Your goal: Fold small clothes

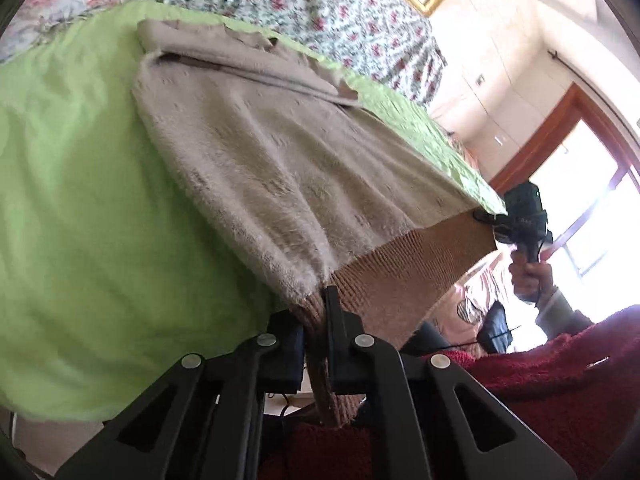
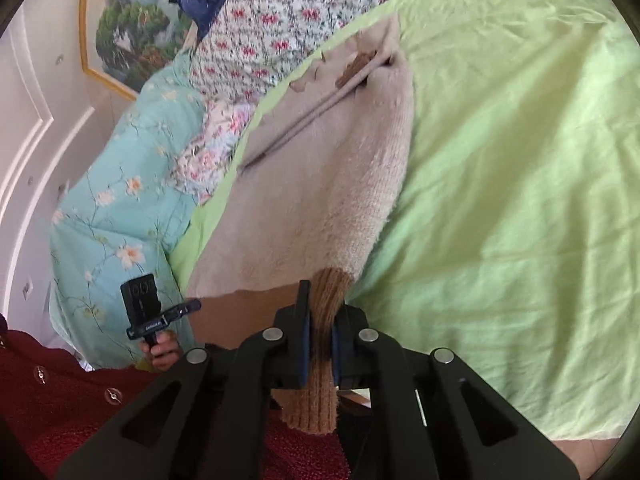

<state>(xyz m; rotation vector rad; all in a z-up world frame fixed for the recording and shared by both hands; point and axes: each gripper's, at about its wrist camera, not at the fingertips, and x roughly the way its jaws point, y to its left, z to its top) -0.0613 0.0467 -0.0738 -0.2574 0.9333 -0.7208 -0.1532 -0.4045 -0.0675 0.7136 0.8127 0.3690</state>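
The beige sweater [image 1: 280, 168] lies on your green bedsheet [image 1: 80, 200]; both your grippers' jaws clamp its ribbed hem [image 2: 322, 320].

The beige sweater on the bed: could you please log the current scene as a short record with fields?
garment: beige fuzzy sweater with a brown ribbed hem
surface: green bedsheet
lay: far end rests on the sheet, near hem end lifted and stretched between the two grippers
left hand-held gripper: shut on one corner of the hem
right hand-held gripper: shut on the other corner of the hem
background: floral bedding beyond the sheet
fold: none visible yet
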